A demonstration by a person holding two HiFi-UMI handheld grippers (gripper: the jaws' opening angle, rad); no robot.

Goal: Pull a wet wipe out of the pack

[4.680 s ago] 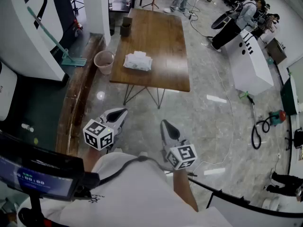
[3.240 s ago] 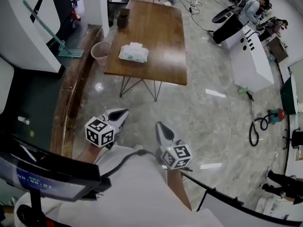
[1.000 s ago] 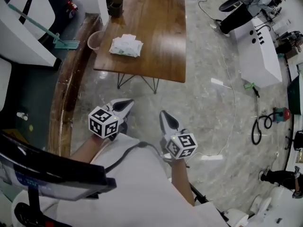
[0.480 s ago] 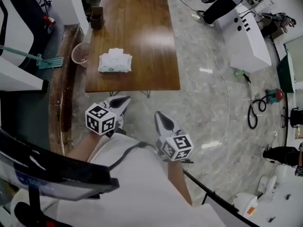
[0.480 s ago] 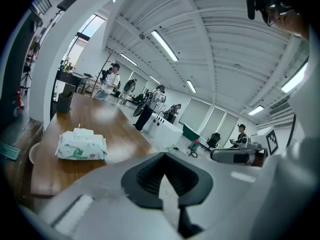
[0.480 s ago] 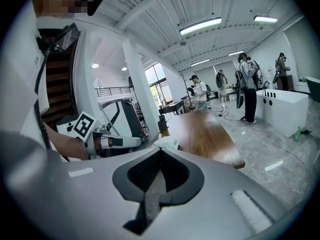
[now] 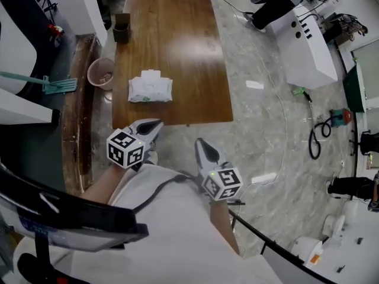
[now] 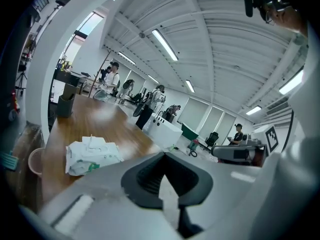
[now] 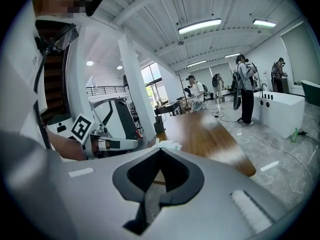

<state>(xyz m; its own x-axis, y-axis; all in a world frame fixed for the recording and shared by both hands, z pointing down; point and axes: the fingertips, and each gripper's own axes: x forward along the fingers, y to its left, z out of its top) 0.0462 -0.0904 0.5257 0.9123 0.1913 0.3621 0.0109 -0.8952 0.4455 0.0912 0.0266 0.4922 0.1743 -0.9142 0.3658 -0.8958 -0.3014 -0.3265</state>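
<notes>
The wet wipe pack, white with green print and crumpled, lies near the front edge of the long wooden table. Both grippers hang in front of that edge, over the floor, short of the pack. My left gripper is shut and empty, its tip close to the table's near edge. My right gripper is also shut and empty, further right and lower. The left gripper view shows the pack ahead to the left on the table. In the right gripper view, the pack peeks just above the shut jaws.
A pink waste bin stands at the table's left side, beside a wooden ledge. A dark box sits at the table's far left corner. A white counter and floor cables are to the right. People stand far off.
The view has closed in on the table: the pack and table edge now lie just ahead of both grippers. Both grippers have stayed shut and side by side.
</notes>
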